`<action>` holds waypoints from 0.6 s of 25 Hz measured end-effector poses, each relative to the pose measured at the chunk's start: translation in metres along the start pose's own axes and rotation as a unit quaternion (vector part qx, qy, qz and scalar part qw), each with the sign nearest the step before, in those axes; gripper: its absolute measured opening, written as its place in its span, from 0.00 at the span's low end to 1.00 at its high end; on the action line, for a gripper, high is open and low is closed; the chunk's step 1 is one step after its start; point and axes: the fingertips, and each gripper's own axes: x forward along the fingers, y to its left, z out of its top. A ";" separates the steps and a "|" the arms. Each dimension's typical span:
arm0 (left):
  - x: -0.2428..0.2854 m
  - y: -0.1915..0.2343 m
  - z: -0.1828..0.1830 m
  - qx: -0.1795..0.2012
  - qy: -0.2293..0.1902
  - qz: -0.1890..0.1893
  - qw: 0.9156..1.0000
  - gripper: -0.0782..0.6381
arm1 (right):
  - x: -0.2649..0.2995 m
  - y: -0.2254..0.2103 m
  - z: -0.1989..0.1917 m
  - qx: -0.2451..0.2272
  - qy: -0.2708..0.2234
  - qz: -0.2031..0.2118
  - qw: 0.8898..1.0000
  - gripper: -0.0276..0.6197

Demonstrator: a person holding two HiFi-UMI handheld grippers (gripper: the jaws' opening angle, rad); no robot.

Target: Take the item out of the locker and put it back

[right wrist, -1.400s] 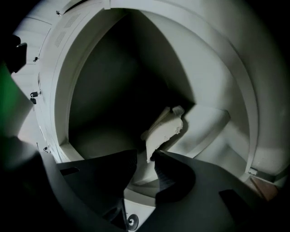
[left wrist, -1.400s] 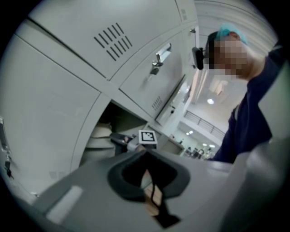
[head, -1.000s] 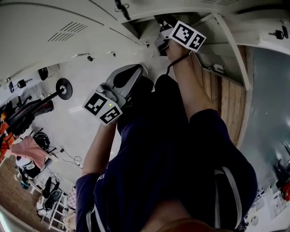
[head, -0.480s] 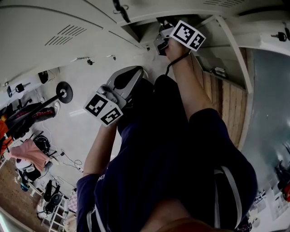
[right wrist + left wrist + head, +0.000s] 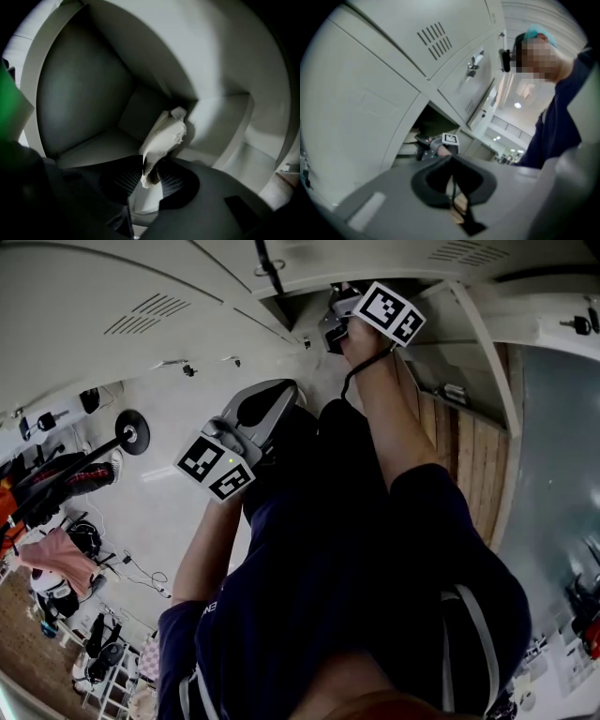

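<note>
**Desk:** Where is the item right now?

**Operator:** I have the white crumpled item (image 5: pixel 164 140) inside the open locker (image 5: pixel 79 93), in front of the right tongs (image 5: pixel 149 174). Its narrow lower end sits between the two ribbed pads (image 5: pixel 169 181). The rest sticks out past them toward the back corner of the compartment.

**Desk:** Are you gripping it?

**Operator:** The right tongs have just been closing. In the right gripper view I see a pad against that narrow end on each side, so I read it as a grip on the item. I can't tell what it is made of; it looks soft and wrinkled.

**Desk:** And the other side?

**Operator:** The left tongs (image 5: pixel 451 164) are closed on themselves, with the pads meeting along a thin line and nothing between them. In the head view I see them close to the person's dark shirt (image 5: pixel 356 568), well apart from the open compartment. They face the closed locker doors (image 5: pixel 440 42).

**Desk:** Can you see the right arm from there?

**Operator:** Yes. In the left gripper view its marker cube (image 5: pixel 450 138) shows at the locker opening. In the head view the bare forearm (image 5: pixel 394 418) reaches up to it, with wooden slats (image 5: pixel 464 456) beside that arm.
</note>
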 end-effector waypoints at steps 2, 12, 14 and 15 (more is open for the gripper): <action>-0.001 0.001 0.001 -0.001 0.000 0.001 1.000 0.11 | 0.000 0.001 0.001 0.005 -0.002 0.004 1.000 0.18; -0.006 -0.004 0.006 -0.006 0.003 0.002 1.000 0.11 | -0.001 0.023 0.002 0.029 -0.021 0.054 0.998 0.08; -0.008 -0.006 0.006 -0.008 0.004 0.002 1.000 0.11 | -0.004 0.027 0.002 0.033 -0.023 0.064 0.997 0.08; -0.009 -0.008 0.006 -0.010 0.005 0.002 1.000 0.11 | -0.006 0.028 0.002 0.035 -0.024 0.066 0.997 0.08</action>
